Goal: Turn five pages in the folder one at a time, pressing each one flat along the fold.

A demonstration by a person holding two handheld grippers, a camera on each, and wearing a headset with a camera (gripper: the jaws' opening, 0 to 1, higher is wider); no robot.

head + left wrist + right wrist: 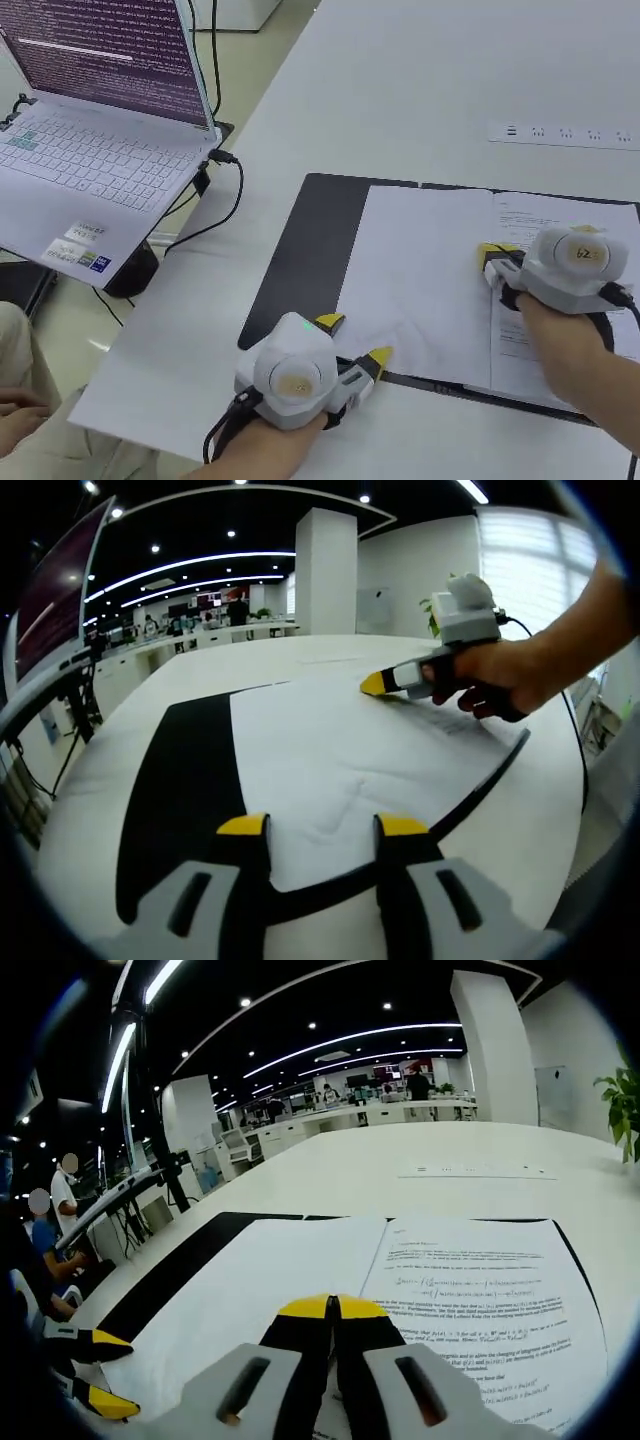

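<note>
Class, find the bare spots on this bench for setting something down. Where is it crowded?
Bare table lies between the folder and the power strip, and left of the folder toward the laptop. Crowded: the folder itself, under the left gripper and right gripper.

matt black folder cover (300, 250), thin wrinkly white paper pages (420, 270), smooth white tabletop (420, 90), smooth white plastic shell on left gripper (355, 338)
</note>
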